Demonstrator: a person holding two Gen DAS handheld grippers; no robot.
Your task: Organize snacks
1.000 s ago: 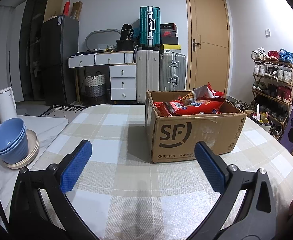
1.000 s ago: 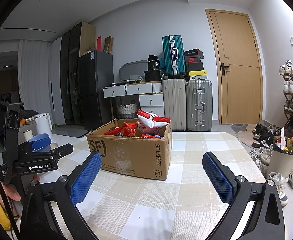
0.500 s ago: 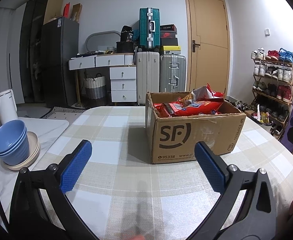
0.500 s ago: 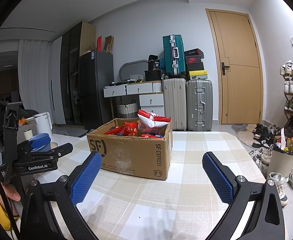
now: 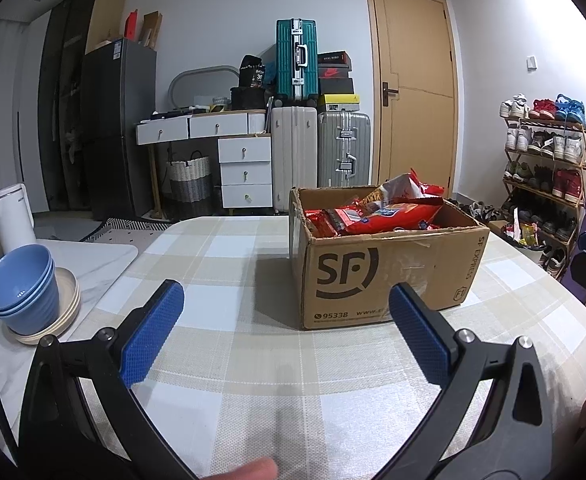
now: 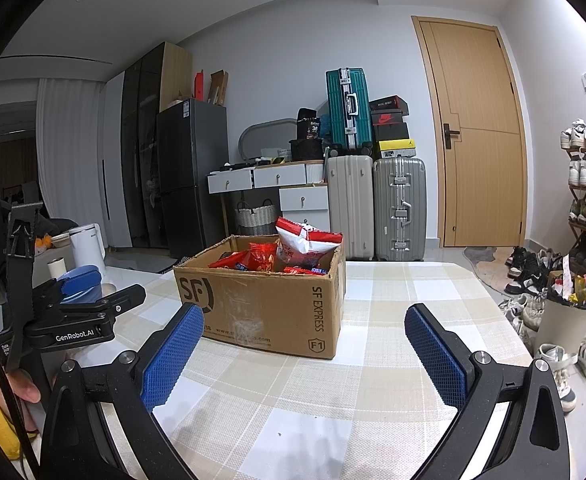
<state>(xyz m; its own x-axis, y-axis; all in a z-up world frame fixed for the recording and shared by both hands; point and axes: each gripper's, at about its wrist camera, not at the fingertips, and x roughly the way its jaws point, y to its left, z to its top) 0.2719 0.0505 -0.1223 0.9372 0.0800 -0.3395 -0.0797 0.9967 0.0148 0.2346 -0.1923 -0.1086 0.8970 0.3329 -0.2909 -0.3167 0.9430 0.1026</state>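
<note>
A brown cardboard box marked SF stands on the checked tablecloth, filled with red snack bags. My left gripper hovers open over the cloth just short of the box, with nothing between its blue pads. In the right wrist view the same box sits ahead and slightly left, with a red and white bag sticking up out of it. My right gripper is open and empty, low over the table. The left gripper's body shows at the far left of that view.
Stacked blue bowls on a beige plate and a white kettle stand on a marble counter at the left. Suitcases, white drawers and a dark fridge line the far wall. A shoe rack and a bin are on the right.
The left wrist view has shifted slightly, with the bowls and kettle sliding a little right. Both grippers stay open, and the box has not moved.
</note>
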